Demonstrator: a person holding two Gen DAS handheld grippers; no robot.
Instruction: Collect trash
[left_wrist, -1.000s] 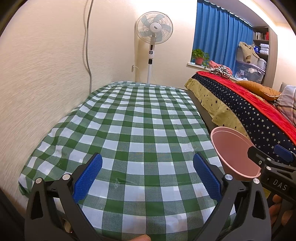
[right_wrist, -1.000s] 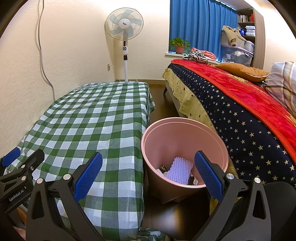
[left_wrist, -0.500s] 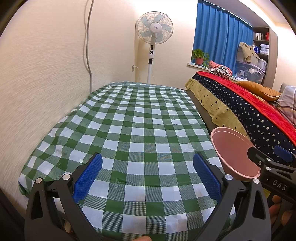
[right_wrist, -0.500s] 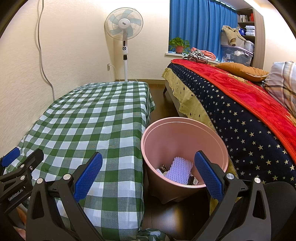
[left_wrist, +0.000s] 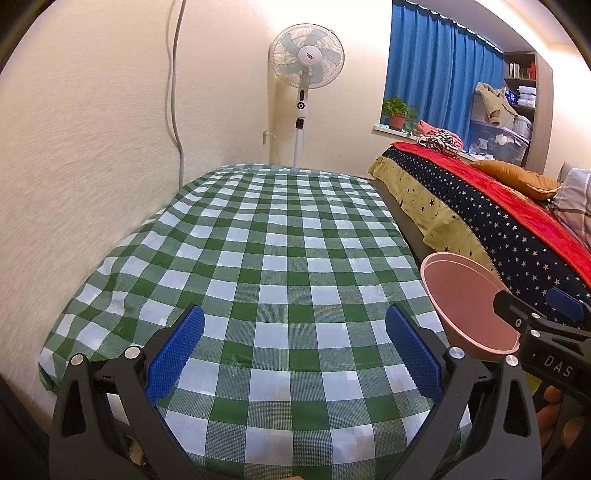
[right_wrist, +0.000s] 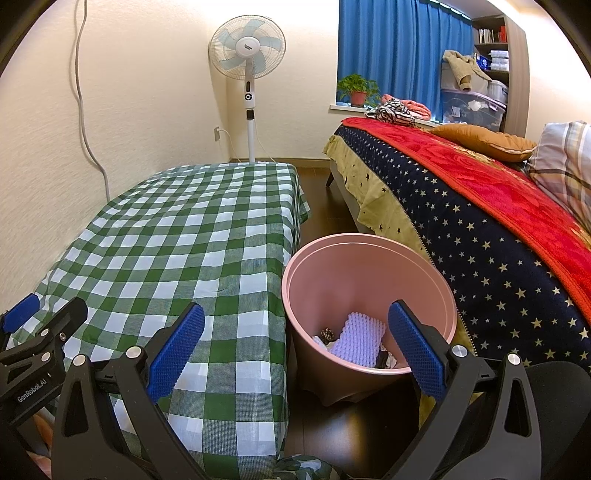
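A pink trash bin (right_wrist: 369, 280) stands on the floor between the checkered table and the bed; its rim shows too in the left wrist view (left_wrist: 476, 295). Inside lie a lilac bumpy sheet (right_wrist: 360, 341), a small dark lump (right_wrist: 327, 334) and other scraps. My right gripper (right_wrist: 295, 345) is open over the bin's near left rim, nothing between its blue pads. My left gripper (left_wrist: 293, 349) is open above the near end of the green-and-white checkered tablecloth (left_wrist: 277, 266), holding nothing. No trash shows on the cloth.
A bed (right_wrist: 480, 221) with a starred navy cover and red blanket runs along the right. A standing fan (right_wrist: 247, 55) is at the far wall, a grey cable (left_wrist: 175, 92) hangs down the left wall. Dark floor (right_wrist: 317, 184) lies between table and bed.
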